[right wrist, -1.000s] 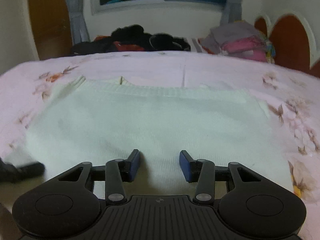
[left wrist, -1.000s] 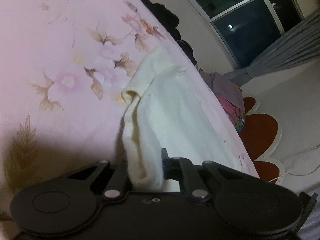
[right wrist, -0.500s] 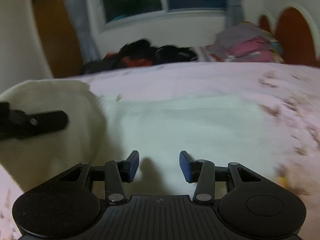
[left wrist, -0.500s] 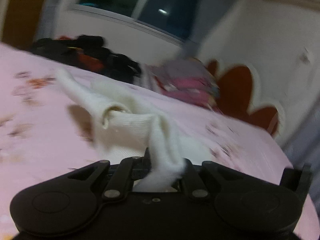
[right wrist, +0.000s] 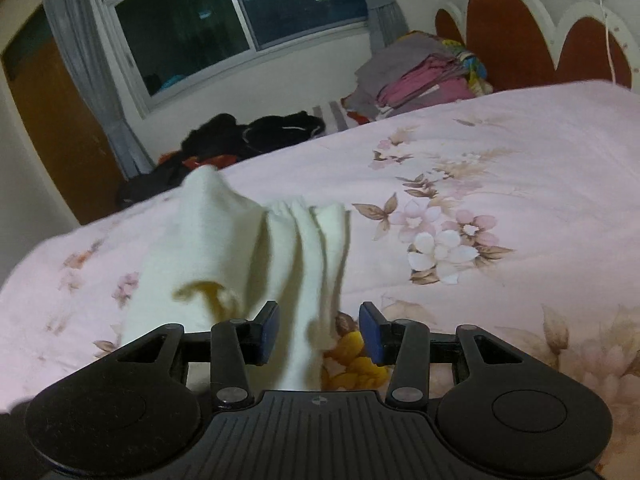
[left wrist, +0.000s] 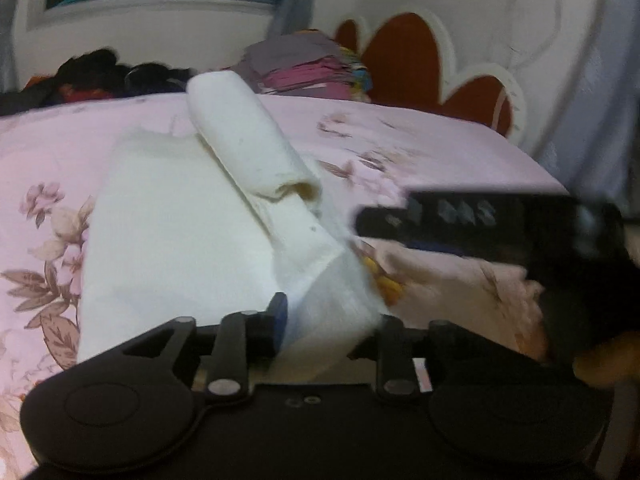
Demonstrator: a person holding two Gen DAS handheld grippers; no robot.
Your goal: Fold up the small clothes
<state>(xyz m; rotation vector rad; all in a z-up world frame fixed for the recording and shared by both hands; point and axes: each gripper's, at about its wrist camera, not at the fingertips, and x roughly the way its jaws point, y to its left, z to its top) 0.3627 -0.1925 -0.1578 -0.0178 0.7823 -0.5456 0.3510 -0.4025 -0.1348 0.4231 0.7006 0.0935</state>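
- Left gripper [left wrist: 326, 322] clenched on cream sweater [left wrist: 172, 240], sleeve draped toward 12 o'clock on the bed [left wrist: 440, 148]
- Right gripper [right wrist: 318, 332] released, fabric between its fingers
- Risk: letting go unevenly could leave the fold bunched

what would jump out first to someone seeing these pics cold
The cream sweater draws the eye first: it lies across the pink floral bedspread, one sleeve folded over its body. One part of it runs between the fingers of the left gripper, and cloth also hangs between the open fingers of the right gripper. Behind, a stack of folded clothes sits by the red scalloped headboard.
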